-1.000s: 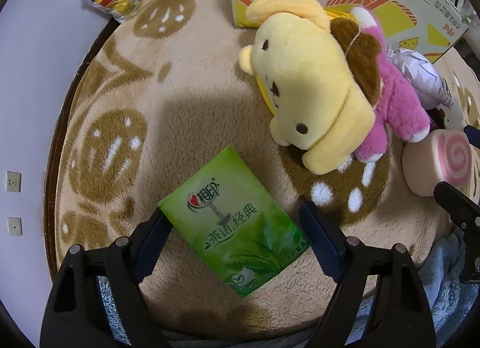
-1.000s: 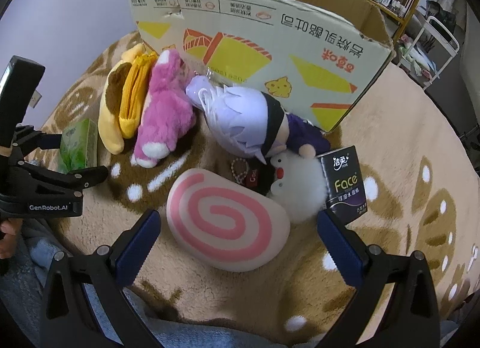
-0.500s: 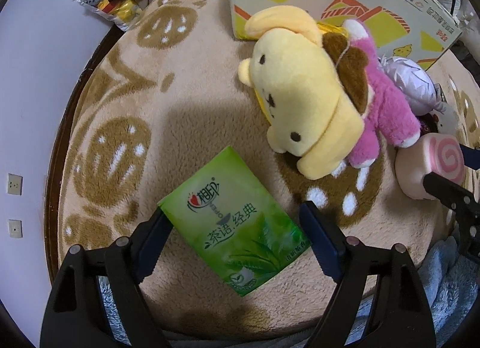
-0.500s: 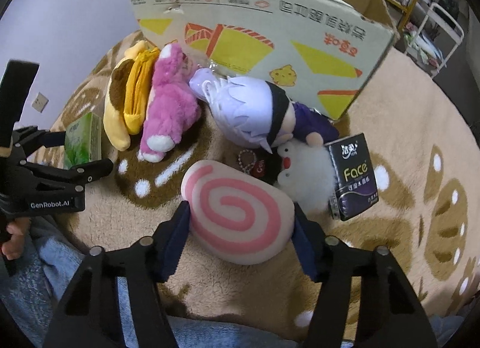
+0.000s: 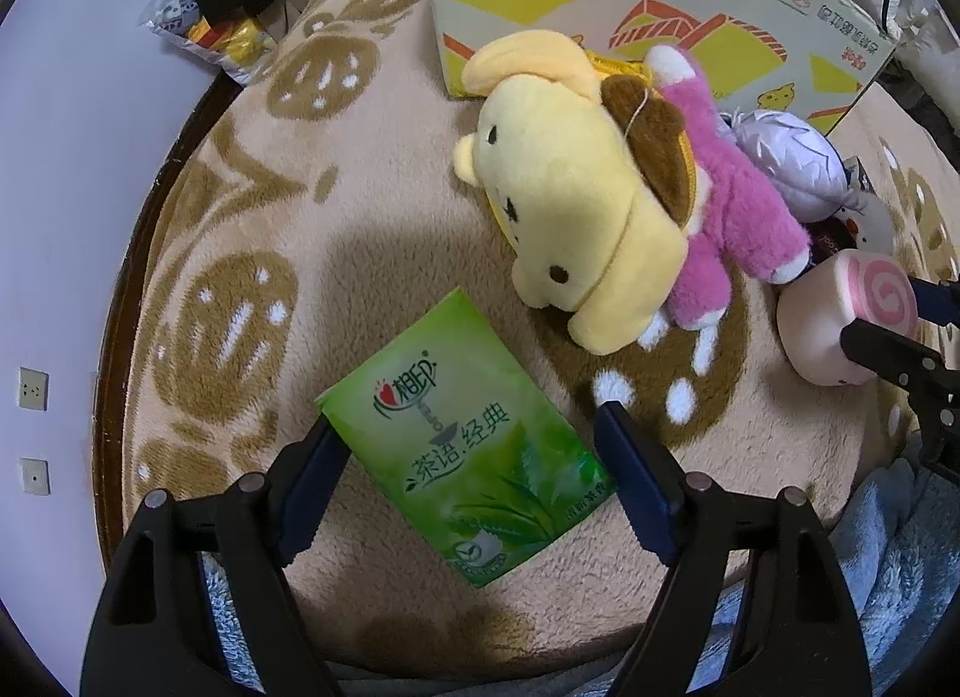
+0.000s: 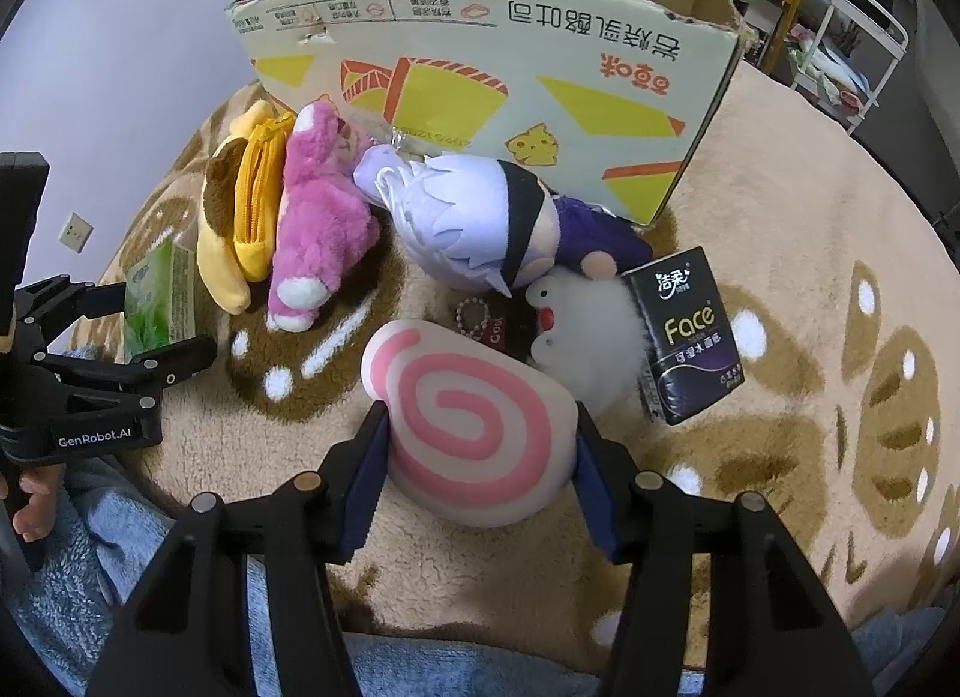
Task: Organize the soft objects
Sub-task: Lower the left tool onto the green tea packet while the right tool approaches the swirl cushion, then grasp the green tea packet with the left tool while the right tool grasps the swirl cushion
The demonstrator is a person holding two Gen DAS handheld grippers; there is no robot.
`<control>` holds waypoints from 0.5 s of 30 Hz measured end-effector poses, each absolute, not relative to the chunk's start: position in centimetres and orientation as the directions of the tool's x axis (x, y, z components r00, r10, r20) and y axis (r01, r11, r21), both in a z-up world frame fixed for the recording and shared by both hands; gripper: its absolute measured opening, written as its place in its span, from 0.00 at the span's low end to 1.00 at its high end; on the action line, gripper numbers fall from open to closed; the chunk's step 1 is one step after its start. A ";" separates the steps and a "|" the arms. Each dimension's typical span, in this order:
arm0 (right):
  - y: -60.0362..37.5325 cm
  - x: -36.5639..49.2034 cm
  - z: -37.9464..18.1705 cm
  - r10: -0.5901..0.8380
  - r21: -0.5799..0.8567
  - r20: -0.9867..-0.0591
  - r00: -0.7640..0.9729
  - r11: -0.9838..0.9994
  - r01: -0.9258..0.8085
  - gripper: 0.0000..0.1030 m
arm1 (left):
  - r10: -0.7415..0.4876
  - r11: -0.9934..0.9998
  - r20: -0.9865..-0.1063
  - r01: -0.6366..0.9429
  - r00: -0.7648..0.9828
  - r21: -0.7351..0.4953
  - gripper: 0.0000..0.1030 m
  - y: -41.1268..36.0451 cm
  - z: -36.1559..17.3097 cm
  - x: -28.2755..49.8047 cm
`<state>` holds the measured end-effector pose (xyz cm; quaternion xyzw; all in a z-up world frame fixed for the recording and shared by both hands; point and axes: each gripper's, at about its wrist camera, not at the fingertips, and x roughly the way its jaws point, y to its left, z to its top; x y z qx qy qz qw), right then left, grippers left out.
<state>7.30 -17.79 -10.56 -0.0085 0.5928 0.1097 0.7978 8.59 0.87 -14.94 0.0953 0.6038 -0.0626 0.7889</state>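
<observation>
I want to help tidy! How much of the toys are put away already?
Nothing looks put away yet. The right gripper is shut on the pink swirl cushion. The left gripper straddles the green tissue pack, open. The yellow plush, pink plush and other toys lie outside the cardboard box.

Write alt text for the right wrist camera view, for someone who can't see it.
The right gripper is closed on a pink spiral roll cushion on a beige patterned rug. Behind it lie a pink plush bear, a yellow plush pouch, a white-haired doll, a black Face tissue pack and an open cardboard box.
</observation>
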 end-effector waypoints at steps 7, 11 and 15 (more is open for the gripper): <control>-17.8 6.6 -9.9 0.140 0.091 -0.941 0.306 0.981 -0.169 0.56 | 0.003 0.973 -0.945 0.219 0.328 0.079 0.79 0.6 -13.3 7.6; -18.6 6.4 -8.9 0.145 0.101 -0.931 0.335 0.984 -0.146 0.54 | -0.024 0.974 -0.927 0.218 0.374 0.062 0.79 0.6 -11.9 6.7; -19.6 6.2 -7.6 0.157 0.120 -0.909 0.387 0.986 -0.118 0.53 | -0.039 0.971 -0.889 0.226 0.456 0.073 0.79 0.1 -9.9 5.7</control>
